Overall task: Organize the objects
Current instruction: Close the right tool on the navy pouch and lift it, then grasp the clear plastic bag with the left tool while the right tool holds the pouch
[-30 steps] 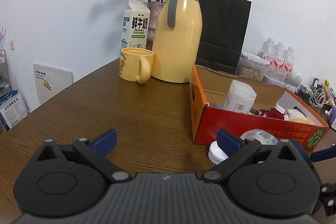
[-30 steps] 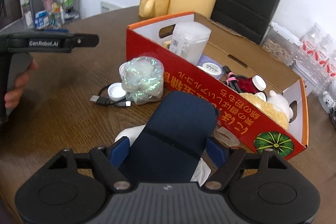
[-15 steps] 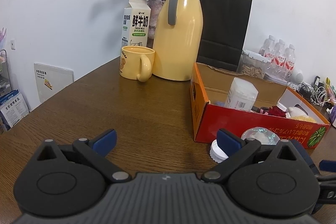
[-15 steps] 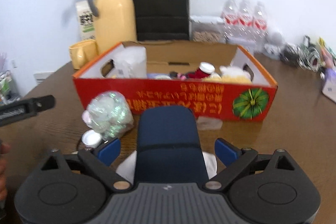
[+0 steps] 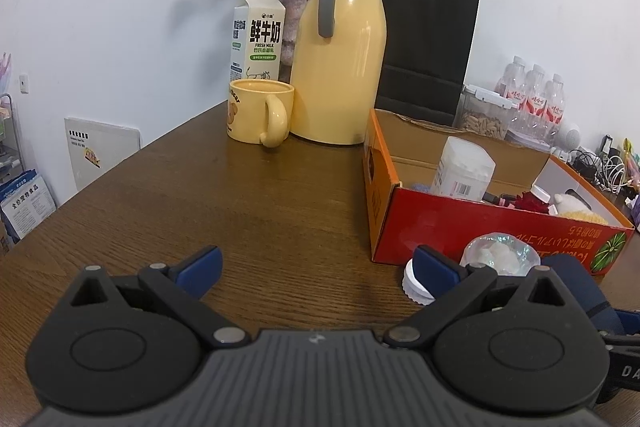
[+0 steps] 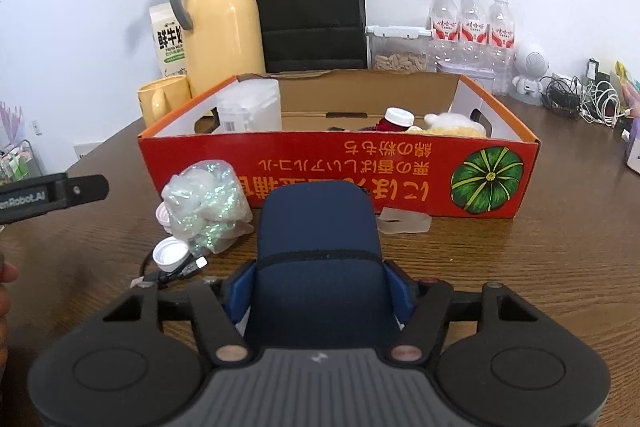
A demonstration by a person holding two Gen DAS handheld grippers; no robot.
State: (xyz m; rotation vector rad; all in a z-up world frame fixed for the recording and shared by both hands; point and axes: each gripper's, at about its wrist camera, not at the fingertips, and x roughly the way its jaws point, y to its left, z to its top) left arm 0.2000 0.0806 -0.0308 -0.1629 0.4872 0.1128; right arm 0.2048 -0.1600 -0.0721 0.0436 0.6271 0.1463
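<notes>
Both tongs are seen over a wooden table (image 5: 248,211). Across the right gripper (image 6: 320,291) a navy pouch (image 6: 318,239) is taken: its jaws are closing, and the blue pads (image 6: 240,287) are already met with the pouch's two sides, so the pouch is judged to be clamped. The pouch is gripped across its narrow width, probably so that it can be lifted clear of the table and carried over the near wall of the red box (image 6: 340,171), which stands just ahead of the tips. A glittery bag (image 6: 204,203), a white cap (image 6: 170,253) and a black cable (image 6: 176,269) are left on the table ahead and to the left of these tongs, beside the box.

Wide apart and empty are the jaws of the left gripper (image 5: 316,267); it is held back from the clutter, apparently to keep out of the way.

By the right wrist view alone the grip on the pouch is shown, along with a frosted lump (image 6: 404,223) ahead and to the right against the box front, and the side of the left tongs. By the left wrist view the open table ahead of the idle jaws is shown, a yellow mug (image 5: 258,117) and yellow flask (image 5: 340,67) far ahead, and the pouch only as a dark edge at the right.
</notes>
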